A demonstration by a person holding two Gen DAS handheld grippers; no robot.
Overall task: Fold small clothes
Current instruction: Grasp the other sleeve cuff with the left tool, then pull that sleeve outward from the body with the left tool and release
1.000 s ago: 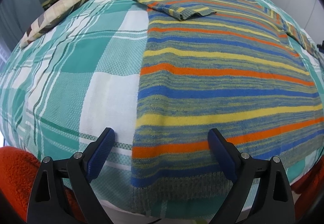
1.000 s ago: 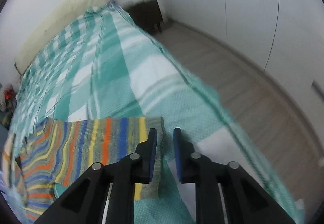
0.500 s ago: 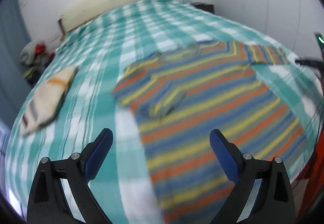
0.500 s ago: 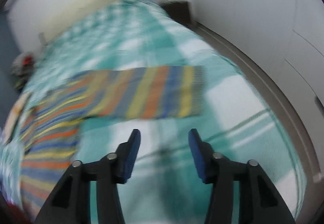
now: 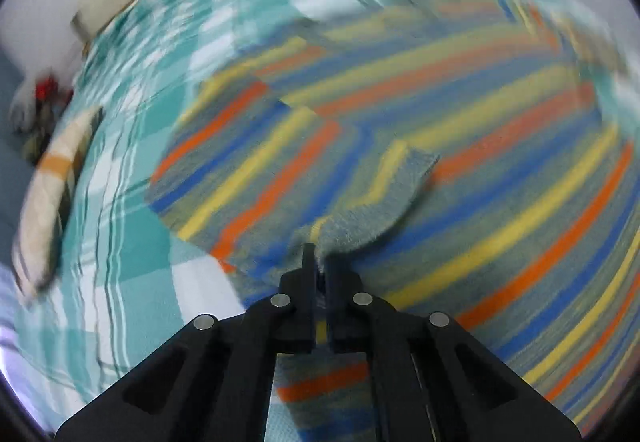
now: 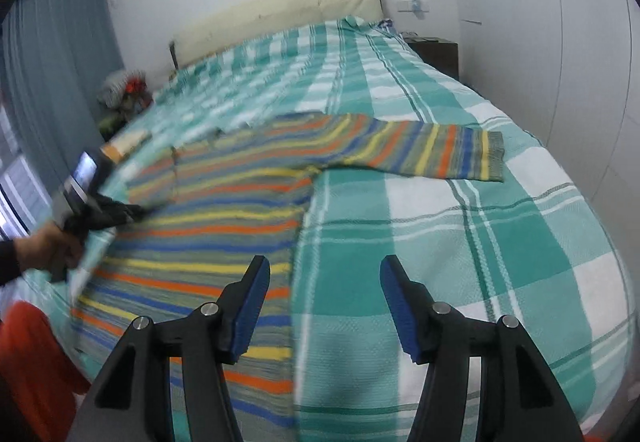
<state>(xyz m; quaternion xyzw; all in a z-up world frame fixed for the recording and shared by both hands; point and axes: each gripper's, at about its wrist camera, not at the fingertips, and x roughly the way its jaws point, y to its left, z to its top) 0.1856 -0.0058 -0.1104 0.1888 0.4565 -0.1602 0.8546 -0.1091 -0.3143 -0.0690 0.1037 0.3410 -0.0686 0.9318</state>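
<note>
A striped knit sweater [image 6: 224, 210] in blue, orange, yellow and grey lies flat on the teal plaid bedspread [image 6: 460, 262]. Its right sleeve [image 6: 432, 154] stretches out sideways. In the left wrist view my left gripper [image 5: 318, 262] is shut on the grey cuff [image 5: 360, 222] of the left sleeve, which is folded over the sweater's body [image 5: 500, 162]; this view is blurred. My left gripper also shows in the right wrist view [image 6: 120, 212] at the sweater's left side. My right gripper [image 6: 324, 282] is open and empty above the sweater's right edge.
A cream headboard [image 6: 280, 14] and a dark nightstand [image 6: 436, 50] stand at the far end. A patterned pillow [image 5: 52, 198] lies on the bed's left side. Orange fabric [image 6: 28, 362] sits at the near left. White wardrobe doors [image 6: 560, 22] line the right.
My left gripper has moved from the sweater's hem to the left sleeve and shut on its cuff. My right gripper has let go of the right sleeve, opened and pulled back.
</note>
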